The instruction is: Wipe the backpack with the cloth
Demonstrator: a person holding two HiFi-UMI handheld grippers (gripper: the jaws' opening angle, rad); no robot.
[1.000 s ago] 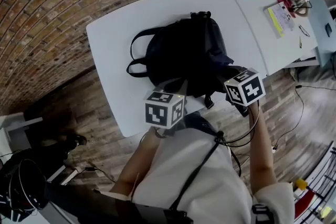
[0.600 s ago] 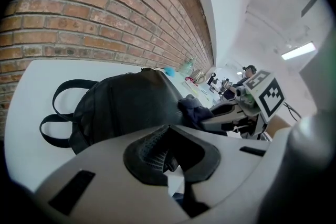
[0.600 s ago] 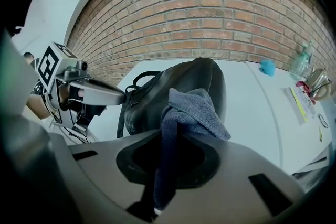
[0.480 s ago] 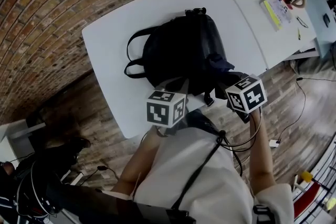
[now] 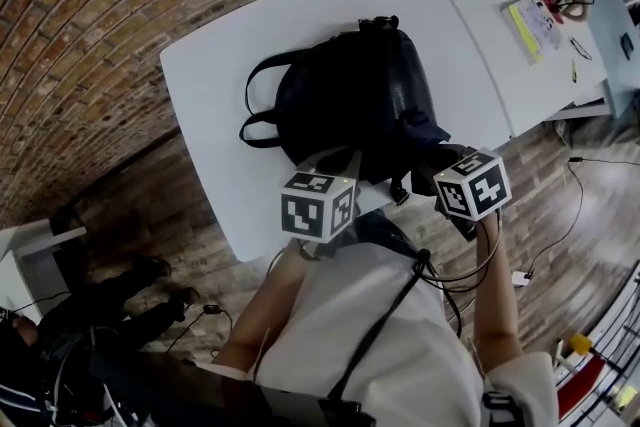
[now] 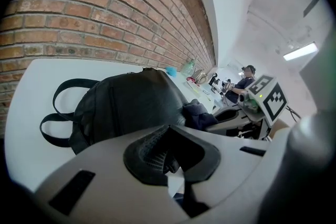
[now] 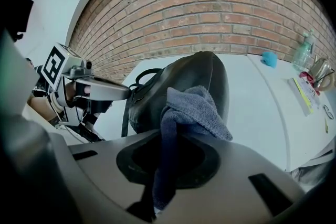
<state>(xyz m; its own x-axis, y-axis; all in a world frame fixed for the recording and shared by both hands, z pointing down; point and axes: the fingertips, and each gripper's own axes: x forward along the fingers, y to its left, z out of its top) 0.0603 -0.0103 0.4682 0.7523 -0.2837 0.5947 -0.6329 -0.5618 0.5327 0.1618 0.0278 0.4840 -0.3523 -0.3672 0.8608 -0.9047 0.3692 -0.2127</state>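
- Clamped between the closed jaws of the right gripper: a blue-grey cloth, bunched up and rising past the tips.
- Just ahead of that cloth, touching it or nearly so: the black backpack, lying on the white table.
- Pressed together on nothing: the jaws of the left gripper, just short of the backpack's near edge.
- Ahead and to the left of the left gripper: two shoulder straps, flat on the table.
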